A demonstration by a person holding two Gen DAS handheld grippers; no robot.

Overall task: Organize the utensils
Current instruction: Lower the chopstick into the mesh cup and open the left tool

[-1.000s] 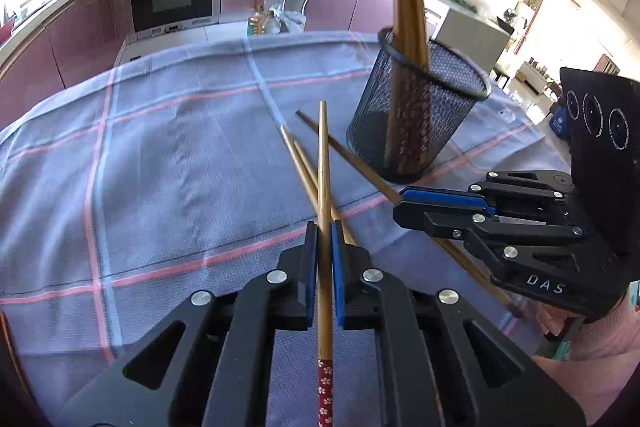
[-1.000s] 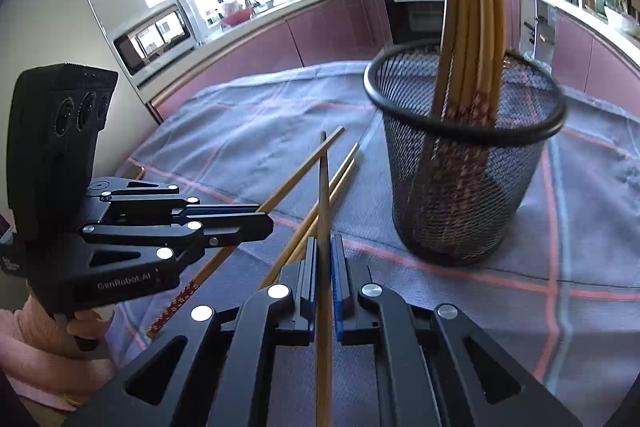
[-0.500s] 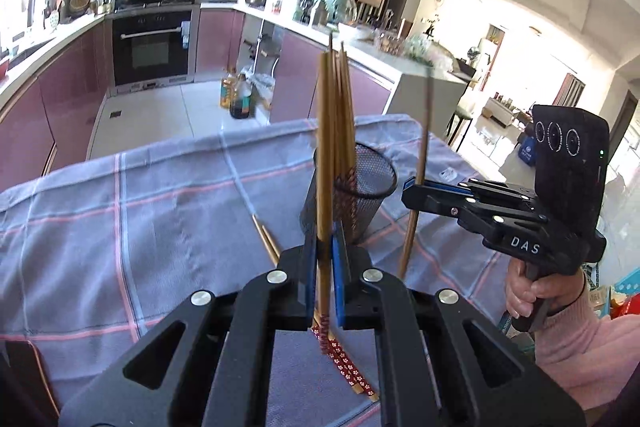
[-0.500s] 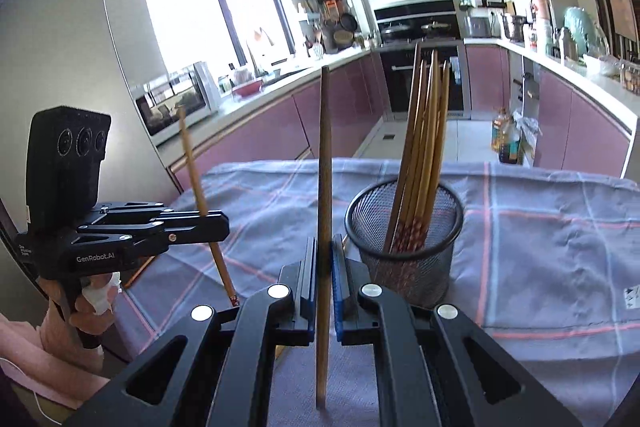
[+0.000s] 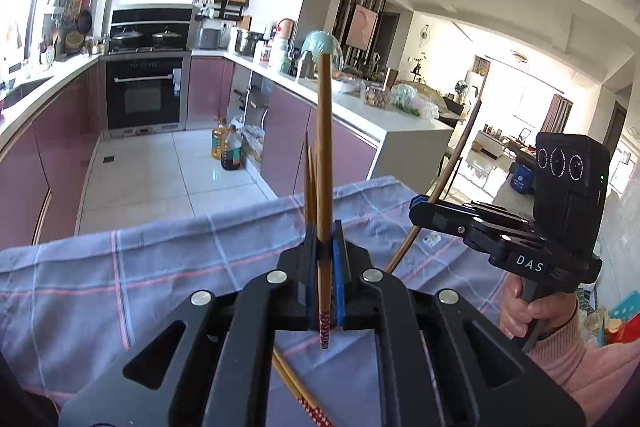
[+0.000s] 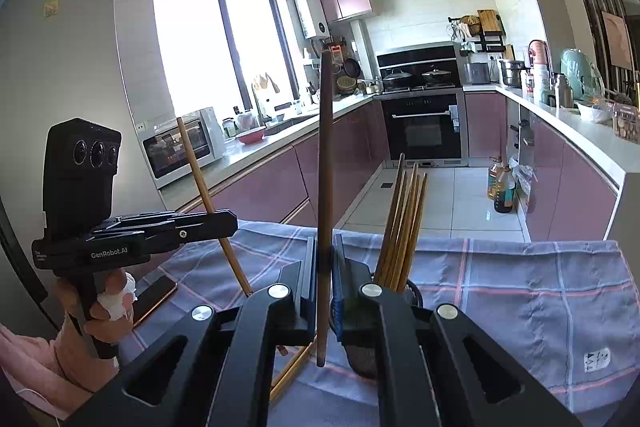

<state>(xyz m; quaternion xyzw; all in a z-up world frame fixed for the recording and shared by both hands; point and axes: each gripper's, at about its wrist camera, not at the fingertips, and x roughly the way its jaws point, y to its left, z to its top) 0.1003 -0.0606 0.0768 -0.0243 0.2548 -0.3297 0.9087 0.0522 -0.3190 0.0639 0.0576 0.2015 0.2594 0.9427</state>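
A: Both grippers are up over the table (image 6: 560,291) — the left gripper (image 5: 325,255) has its jaws clamped tight on 1 chopstick (image 5: 324,163), standing almost upright, patterned red end hanging just below the pads.

B: And the right gripper (image 6: 325,269) matches it: jaws pinched narrow on a darker chopstick (image 6: 325,163), also near vertical, its lower end hanging above the checked cloth (image 6: 500,307).

A: From the right wrist view you see the left gripper side-on at the left edge of the table, a hand (image 6: 108,311) in a pink sleeve on its handle, its chopstick tilted.

B: Where's the holder?

A: The mesh holder (image 6: 362,355) sits just behind the right gripper's finger, mostly hidden — a bundle of chopsticks (image 6: 402,223) fans up out of it, leaning right.

B: Any loose ones?

A: 2 at least lie on the cloth (image 5: 298,387) under the grippers, near the table's near edge. How many more, I cannot tell.

B: A dark phone (image 6: 154,297) lies flat at the table's left edge.
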